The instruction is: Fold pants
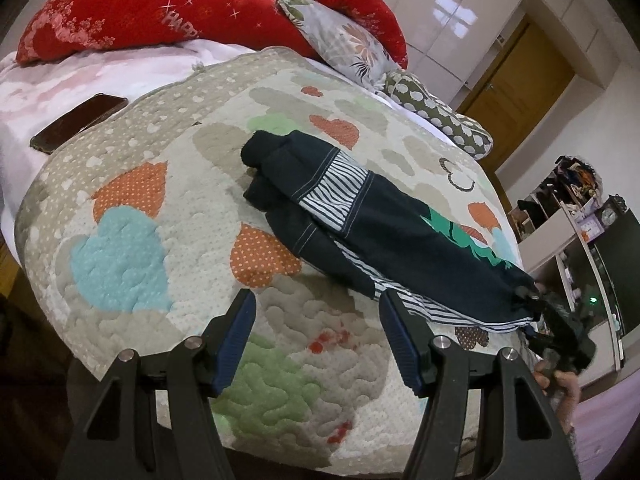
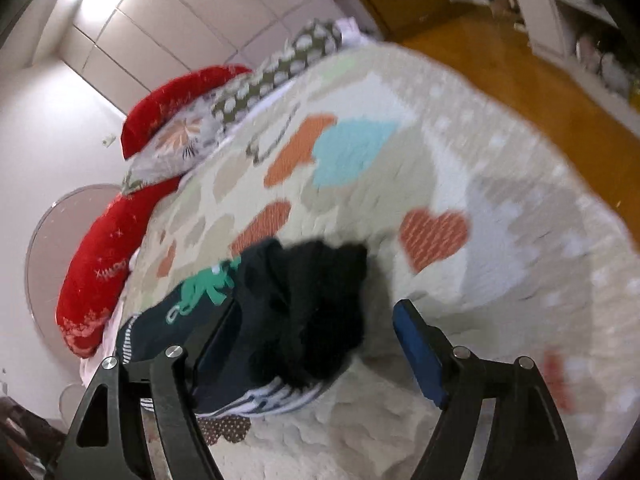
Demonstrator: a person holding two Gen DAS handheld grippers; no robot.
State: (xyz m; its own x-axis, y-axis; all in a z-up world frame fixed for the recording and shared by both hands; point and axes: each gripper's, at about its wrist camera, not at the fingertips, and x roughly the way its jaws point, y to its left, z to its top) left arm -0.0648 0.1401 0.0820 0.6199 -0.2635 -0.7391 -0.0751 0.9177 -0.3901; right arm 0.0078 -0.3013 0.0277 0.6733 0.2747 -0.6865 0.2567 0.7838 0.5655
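Dark navy pants with striped panels and a green print lie folded lengthwise across the patterned quilt. My left gripper is open and empty, just above the quilt in front of the pants. My right gripper shows at the pants' right end, touching the fabric. In the blurred right wrist view the pants lie between the wide-open fingers of my right gripper, bunched against the left finger.
Red pillows, a floral pillow and a spotted bolster lie at the bed's head. A dark phone lies at the left on the pink sheet. Shelves stand beyond the bed's right edge.
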